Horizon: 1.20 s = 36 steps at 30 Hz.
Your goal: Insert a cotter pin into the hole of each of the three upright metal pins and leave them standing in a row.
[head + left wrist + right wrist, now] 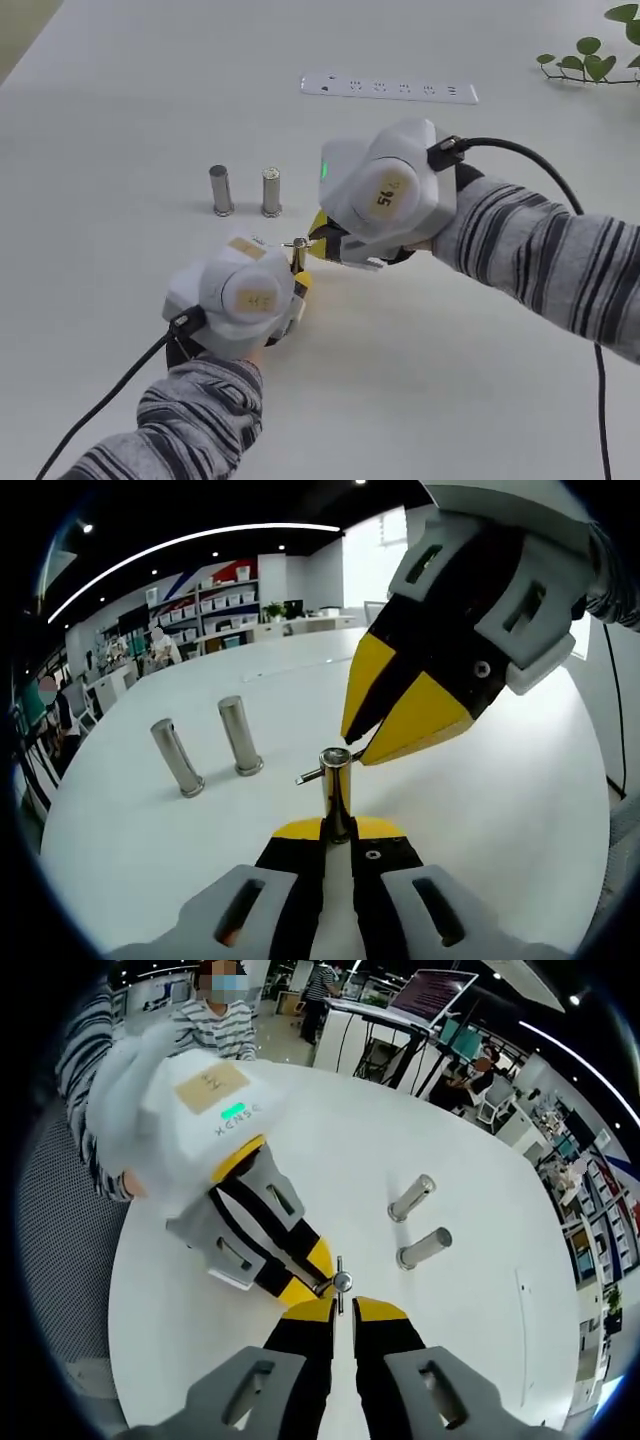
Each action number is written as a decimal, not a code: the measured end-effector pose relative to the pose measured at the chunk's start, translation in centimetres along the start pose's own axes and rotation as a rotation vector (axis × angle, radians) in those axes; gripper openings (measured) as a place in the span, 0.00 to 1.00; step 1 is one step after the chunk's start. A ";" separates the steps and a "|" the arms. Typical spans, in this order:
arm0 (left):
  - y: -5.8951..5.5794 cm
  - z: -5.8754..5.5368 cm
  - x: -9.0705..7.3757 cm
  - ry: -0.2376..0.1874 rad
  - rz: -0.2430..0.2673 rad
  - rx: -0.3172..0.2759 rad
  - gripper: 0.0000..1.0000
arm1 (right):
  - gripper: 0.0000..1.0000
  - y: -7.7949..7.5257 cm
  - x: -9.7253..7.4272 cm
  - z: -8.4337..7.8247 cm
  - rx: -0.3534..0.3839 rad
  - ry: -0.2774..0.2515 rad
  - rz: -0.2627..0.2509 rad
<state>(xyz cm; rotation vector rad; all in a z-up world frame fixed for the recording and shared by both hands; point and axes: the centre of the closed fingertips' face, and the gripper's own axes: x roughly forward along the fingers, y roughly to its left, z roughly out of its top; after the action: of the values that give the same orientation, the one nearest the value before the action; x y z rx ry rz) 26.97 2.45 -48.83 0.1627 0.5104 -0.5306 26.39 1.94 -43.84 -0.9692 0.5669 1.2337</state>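
Steel pin (335, 792) stands upright at centre frame, base hidden in the left tool's (337, 832) closed jaws; the cotter pin (308, 776) lies crosswise through it, far end pinched by the right tool (362, 750).

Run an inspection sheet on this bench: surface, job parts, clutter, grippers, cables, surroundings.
Surface: white table, smooth.
Job's things: first pin and second pin stand upright side by side, no cotter pin seen in either; third pin has a cotter pin through its top hole.
Clutter: power strip, far side.
Grippers: left gripper shut on third pin; right gripper shut on cotter pin.
Cables: right cable and left cable, both black.
Surroundings: plant; open office with shelving.
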 end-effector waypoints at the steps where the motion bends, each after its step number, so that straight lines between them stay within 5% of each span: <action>1: 0.0 0.0 0.0 0.001 0.000 -0.001 0.05 | 0.01 0.1 -0.1 -0.1 0.005 0.000 0.003; 36: 0.1 0.0 0.1 0.006 -0.006 0.010 0.05 | 0.00 0.3 0.4 0.0 0.080 -0.033 0.012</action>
<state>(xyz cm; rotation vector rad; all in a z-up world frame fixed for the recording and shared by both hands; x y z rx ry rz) 27.06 2.46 -48.85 0.1720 0.5139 -0.5385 26.23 2.19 -44.27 -0.8779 0.5924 1.2262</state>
